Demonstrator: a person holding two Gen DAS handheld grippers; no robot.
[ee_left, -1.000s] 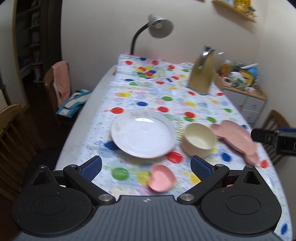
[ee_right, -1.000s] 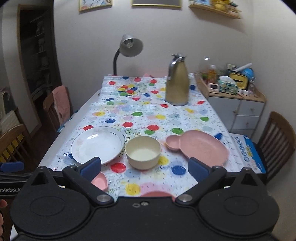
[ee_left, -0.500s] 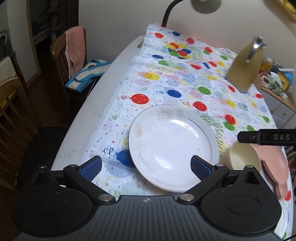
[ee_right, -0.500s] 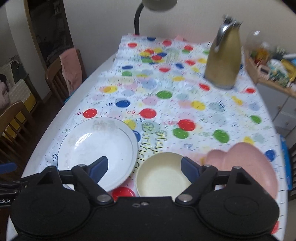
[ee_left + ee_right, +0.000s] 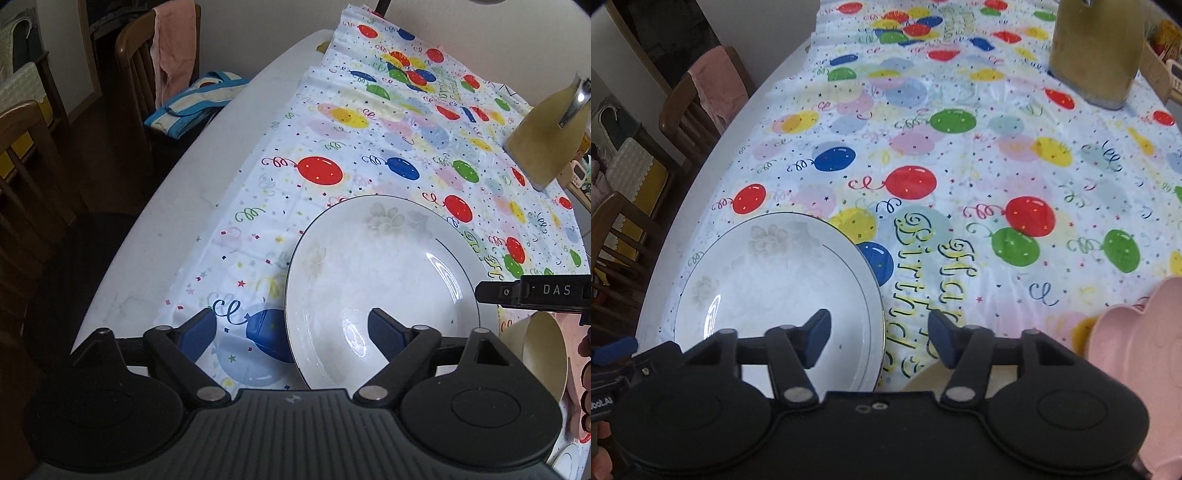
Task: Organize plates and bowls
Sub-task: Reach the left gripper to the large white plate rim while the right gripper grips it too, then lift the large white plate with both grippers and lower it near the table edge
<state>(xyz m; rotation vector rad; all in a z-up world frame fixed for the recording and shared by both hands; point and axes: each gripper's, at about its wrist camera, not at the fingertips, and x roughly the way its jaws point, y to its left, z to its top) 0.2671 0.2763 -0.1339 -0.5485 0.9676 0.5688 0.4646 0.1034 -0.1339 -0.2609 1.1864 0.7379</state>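
Now your left claw (image 5: 291, 332) is closing astride the plate (image 5: 384, 280) rim, your right (image 5: 879, 338) narrowing above the bowl (image 5: 923, 376) rim, both still ungripped; settle each before lifting.

A: We see a pale rounded table (image 5: 155, 236) under a balloon-print cloth (image 5: 388, 122), and a cream wall (image 5: 266, 18) at twelve o'clock.

B: At ten o'clock we make out a wooden chair (image 5: 133, 55) with a pink towel (image 5: 173, 40) over its back and a blue-trimmed bag (image 5: 195, 99) on its seat.

A: At nine o'clock there is another wooden chair (image 5: 26, 177), on dark floor (image 5: 92, 110).
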